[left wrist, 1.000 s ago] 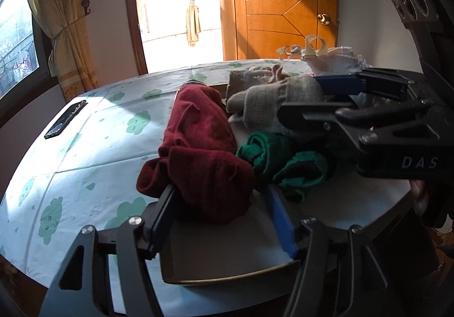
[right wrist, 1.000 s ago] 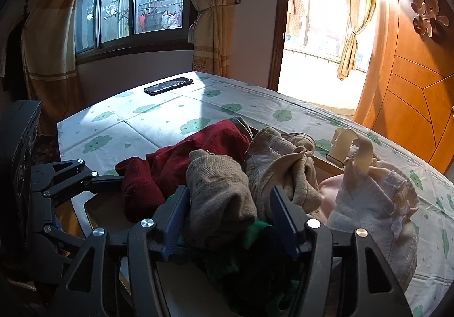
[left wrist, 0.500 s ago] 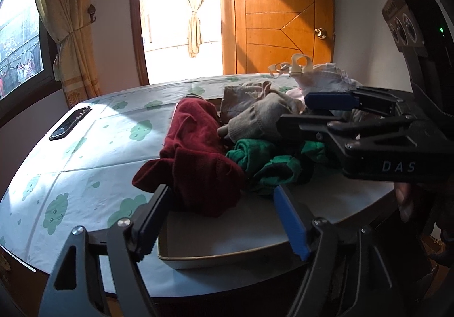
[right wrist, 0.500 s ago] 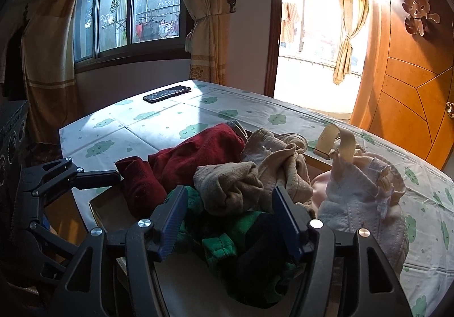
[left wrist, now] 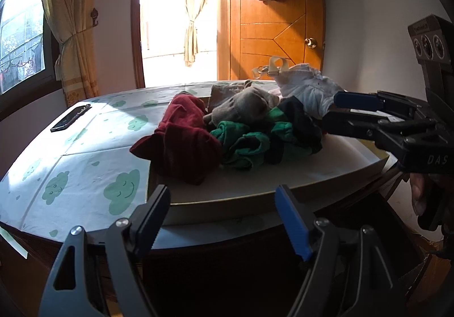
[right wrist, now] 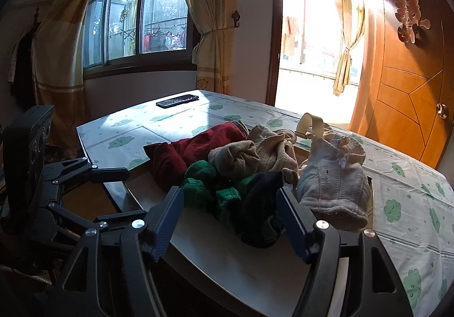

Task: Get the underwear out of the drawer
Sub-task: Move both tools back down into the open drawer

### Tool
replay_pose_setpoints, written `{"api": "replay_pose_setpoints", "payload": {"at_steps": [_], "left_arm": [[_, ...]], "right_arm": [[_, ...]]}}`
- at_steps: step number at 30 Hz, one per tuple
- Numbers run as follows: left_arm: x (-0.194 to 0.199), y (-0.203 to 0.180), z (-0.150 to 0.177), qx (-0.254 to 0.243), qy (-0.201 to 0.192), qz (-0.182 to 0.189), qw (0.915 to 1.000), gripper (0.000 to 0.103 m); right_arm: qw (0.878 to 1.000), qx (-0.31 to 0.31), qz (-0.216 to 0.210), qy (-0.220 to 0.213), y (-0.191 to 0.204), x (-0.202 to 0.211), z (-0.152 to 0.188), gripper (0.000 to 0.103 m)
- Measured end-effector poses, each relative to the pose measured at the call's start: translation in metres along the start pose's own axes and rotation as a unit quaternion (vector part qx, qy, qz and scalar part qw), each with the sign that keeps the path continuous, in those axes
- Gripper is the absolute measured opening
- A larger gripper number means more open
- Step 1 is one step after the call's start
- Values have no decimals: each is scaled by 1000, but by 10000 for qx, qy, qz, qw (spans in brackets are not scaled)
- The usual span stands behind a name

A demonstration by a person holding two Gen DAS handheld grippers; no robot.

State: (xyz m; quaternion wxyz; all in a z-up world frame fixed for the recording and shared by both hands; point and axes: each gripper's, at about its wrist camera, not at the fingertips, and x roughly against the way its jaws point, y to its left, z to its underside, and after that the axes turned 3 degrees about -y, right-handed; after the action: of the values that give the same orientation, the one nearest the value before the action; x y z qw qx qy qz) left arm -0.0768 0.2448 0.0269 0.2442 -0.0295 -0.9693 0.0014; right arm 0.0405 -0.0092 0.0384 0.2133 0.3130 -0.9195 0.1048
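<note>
A pile of clothes lies in a shallow open drawer [left wrist: 283,192] on the table. In it are a dark red piece [left wrist: 181,141], a green and dark piece [left wrist: 249,141], a beige piece [left wrist: 244,107] and a white padded piece [left wrist: 309,90]. The same pile shows in the right wrist view: red [right wrist: 181,152], green [right wrist: 215,192], beige [right wrist: 241,158], white [right wrist: 332,183]. My left gripper [left wrist: 224,220] is open and empty, below the drawer's front edge. My right gripper [right wrist: 229,220] is open and empty, just short of the green piece.
The table [left wrist: 85,175] has a white cloth with green cloud prints. A black phone [left wrist: 71,118] lies at its far left. A wooden door [left wrist: 272,33], a bright doorway and curtained windows stand behind. The right gripper's body shows at the right of the left view [left wrist: 397,130].
Both grippers have drawn back from the pile, which now looks smaller and farther. The beige piece has come out from between the right fingers and lies on the pile. Both stay open.
</note>
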Motion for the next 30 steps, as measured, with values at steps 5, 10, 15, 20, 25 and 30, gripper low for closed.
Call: {"api": "replay_pose_setpoints", "payload": {"at_steps": [5, 10, 15, 20, 25, 30], "left_arm": [[9, -11, 12, -114, -52, 49, 9999, 78], [12, -18, 18, -239, -23, 60, 9997, 78], [17, -32, 30, -550, -33, 86, 9984, 78], [15, -58, 43, -1138, 131, 326, 9929, 78], [2, -88, 55, -1835, 574, 696, 9789, 78], [-11, -112, 61, -2417, 966, 1054, 9598, 78]], "right_arm": [[10000, 33, -2, -92, 3, 25, 14, 71], [9999, 83, 36, -74, 6, 39, 33, 71], [9998, 132, 113, -28, 6, 54, 54, 71], [9989, 383, 256, 80, 12, 71, 80, 71], [9980, 497, 276, 277, 16, 82, 108, 71], [9981, 301, 330, 429, 7, 81, 126, 71]]}}
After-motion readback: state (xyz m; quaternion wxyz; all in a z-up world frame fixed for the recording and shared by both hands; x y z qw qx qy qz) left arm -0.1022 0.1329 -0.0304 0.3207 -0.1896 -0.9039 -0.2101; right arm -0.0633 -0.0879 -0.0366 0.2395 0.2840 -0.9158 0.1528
